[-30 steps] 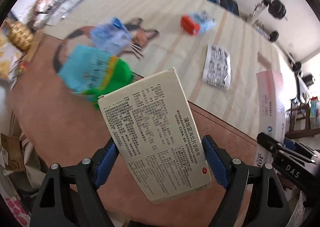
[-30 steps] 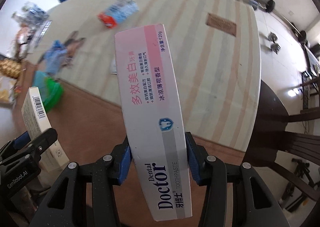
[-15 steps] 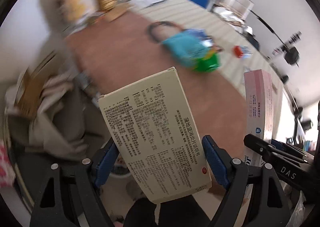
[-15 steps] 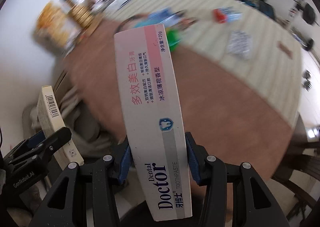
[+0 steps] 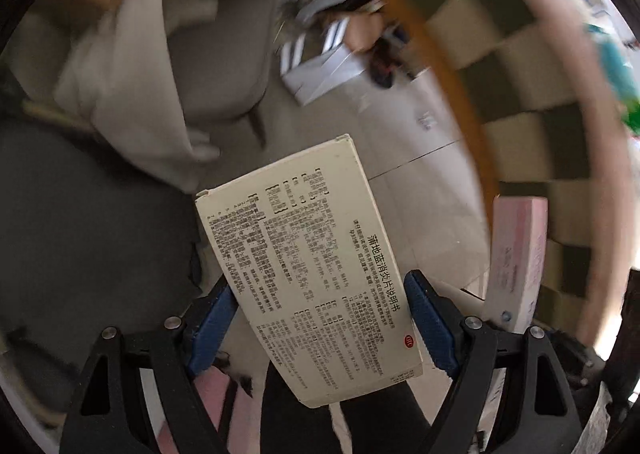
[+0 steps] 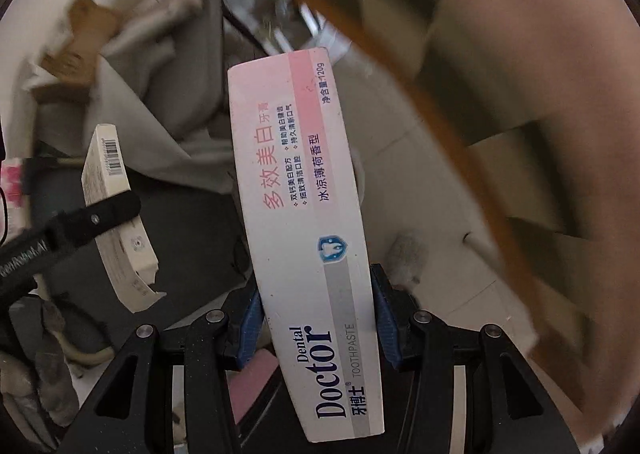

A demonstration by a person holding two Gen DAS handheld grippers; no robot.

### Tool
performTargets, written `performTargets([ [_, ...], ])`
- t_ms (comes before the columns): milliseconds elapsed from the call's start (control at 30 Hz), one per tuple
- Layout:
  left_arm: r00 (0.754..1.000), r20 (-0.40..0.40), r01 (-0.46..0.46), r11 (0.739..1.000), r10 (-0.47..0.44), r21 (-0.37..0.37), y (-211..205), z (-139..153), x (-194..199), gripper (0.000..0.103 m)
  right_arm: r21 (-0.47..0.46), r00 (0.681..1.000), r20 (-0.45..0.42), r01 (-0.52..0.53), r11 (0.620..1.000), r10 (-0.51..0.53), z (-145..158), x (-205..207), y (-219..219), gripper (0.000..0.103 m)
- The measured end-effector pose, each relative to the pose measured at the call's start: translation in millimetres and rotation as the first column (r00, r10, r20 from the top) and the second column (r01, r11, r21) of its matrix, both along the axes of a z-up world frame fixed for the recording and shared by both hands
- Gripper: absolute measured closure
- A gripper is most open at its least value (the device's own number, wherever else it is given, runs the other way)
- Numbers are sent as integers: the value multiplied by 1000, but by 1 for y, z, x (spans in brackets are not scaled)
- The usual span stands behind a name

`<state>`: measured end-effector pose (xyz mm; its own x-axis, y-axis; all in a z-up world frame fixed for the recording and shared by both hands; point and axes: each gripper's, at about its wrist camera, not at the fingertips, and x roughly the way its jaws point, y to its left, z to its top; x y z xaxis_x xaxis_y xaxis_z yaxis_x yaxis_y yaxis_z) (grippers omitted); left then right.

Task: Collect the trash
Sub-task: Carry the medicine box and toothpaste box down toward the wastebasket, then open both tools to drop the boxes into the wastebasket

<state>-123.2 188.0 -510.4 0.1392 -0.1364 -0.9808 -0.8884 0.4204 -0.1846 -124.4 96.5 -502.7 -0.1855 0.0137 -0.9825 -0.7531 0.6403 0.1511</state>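
**Two cartons held over the floor beside the table**

On the far left of the left wrist view sits a dark grey mass, blurred, with pale crumpled cloth (image 5: pixel 132 94) draped above it. Just right of that, the left gripper (image 5: pixel 320 326) is clamped on a cream rectangular cardboard medicine carton (image 5: pixel 312 274) printed with dense black text and a small red oval mark; the blue pads (image 5: pixel 212 326) press on its two long edges and the carton tilts up and to the left. Behind it lies pale tiled floor (image 5: pixel 420 182), and further up a white paper with dark stripes (image 5: pixel 320 62), smeared by motion. Right of the floor runs the curved orange-brown edge of a table (image 5: pixel 452 82) with a checked underside. At the right, near that edge, stands the pink and white end of the toothpaste carton (image 5: pixel 516 254).

In the right wrist view, the medicine carton (image 6: pixel 116 214) appears edge-on at the left, barcode uppermost, crossed by a black finger of the left gripper (image 6: pixel 80 222). At centre, the right gripper (image 6: pixel 316 330) is clamped on a long white and pink cardboard toothpaste carton (image 6: pixel 304 214) marked "Dental Doctor TOOTHPASTE", its blue pads (image 6: pixel 252 330) tight against both sides. Pale cloth (image 6: pixel 132 102) and torn brown cardboard (image 6: pixel 80 34) lie upper left; floor tiles (image 6: pixel 432 214) and the blurred table edge (image 6: pixel 440 114) fill the right.
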Motion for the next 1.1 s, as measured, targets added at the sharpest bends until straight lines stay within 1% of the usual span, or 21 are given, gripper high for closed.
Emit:
performTargets([
  [33, 1000, -1, -10, 1000, 10, -20, 5, -22, -1, 21, -17, 1000, -13, -6, 1000, 6, -26, -2, 6, 52],
  [100, 1000, -9, -19, 998, 18, -60, 12, -67, -2, 21, -36, 999, -35, -9, 999, 8, -67, -1, 14, 52],
  [167, 999, -21, -34, 996, 33, -87, 19, -110, -1, 21, -66, 998, -60, -11, 998, 7, -119, 2, 22, 52],
  [200, 998, -30, -52, 992, 49, -115, 23, -137, -2, 21, -76, 997, -73, -9, 997, 3, -140, 4, 25, 52],
  [267, 997, -35, -73, 985, 68, -159, 30, -183, -1, 21, -110, 995, -96, -10, 994, -1, -187, 8, 30, 52],
  [300, 996, -44, -80, 983, 74, -163, 33, -197, -2, 20, -127, 994, -113, -7, 992, -7, -211, 11, 31, 52],
  [333, 995, -56, -86, 983, 78, -163, 35, -213, -3, 20, -142, 992, -126, -7, 990, -11, -226, 12, 33, 52],
  [367, 995, -61, -91, 982, 81, -168, 37, -229, -3, 17, -156, 990, -141, -4, 988, -19, -244, 15, 34, 52],
  [400, 994, -64, -95, 980, 85, -175, 38, -235, -5, 12, -164, 987, -158, -11, 986, -15, -259, 18, 34, 52],
  [433, 993, -67, -103, 978, 92, -181, 38, -242, -6, 5, -168, 987, -163, -17, 986, -11, -269, 20, 35, 51],
  [467, 993, -70, -105, 978, 94, -181, 39, -249, -7, 4, -170, 987, -162, -22, 985, -6, -276, 19, 39, 51],
  [567, 992, -79, -106, 982, 95, -156, 36, -252, -16, 4, -155, 982, -190, -44, 987, 14, -292, 20, 42, 50],
  [600, 991, -87, -108, 985, 97, -135, 35, -250, -19, 4, -146, 980, -196, -53, 988, 24, -294, 20, 43, 39],
  [633, 990, -100, -108, 989, 98, -103, 34, -245, -22, 4, -141, 981, -191, -57, 988, 29, -295, 18, 44, 18],
  [667, 989, -114, -103, 992, 95, -69, 32, -240, -25, 4, -131, 983, -181, -60, 990, 36, -292, 16, 46, 10],
  [700, 986, -145, -91, 996, 88, -16, 31, -235, -28, 4, -123, 985, -164, -67, 990, 46, -288, 14, 49, 3],
  [733, 984, -155, -85, 996, 86, 15, 29, -230, -31, 4, -123, 988, -142, -73, 990, 56, -286, 14, 45, 2],
  [767, 982, -167, -81, 996, 86, 36, 28, -225, -34, 4, -126, 992, -111, -82, 989, 68, -285, 10, 53, 2],
  [933, 981, -172, -81, 994, 92, 73, 18, -195, -48, 4, -135, 991, 34, -123, 983, 129, -249, -2, 62, 2],
  [1000, 981, -171, -74, 994, 88, 84, 12, -182, -49, 4, -137, 988, 66, -128, 982, 138, -240, 5, 59, 2],
  [1100, 983, -165, -64, 994, 79, 92, 3, -163, -47, 4, -135, 986, 95, -127, 983, 140, -215, 4, 55, 2],
])
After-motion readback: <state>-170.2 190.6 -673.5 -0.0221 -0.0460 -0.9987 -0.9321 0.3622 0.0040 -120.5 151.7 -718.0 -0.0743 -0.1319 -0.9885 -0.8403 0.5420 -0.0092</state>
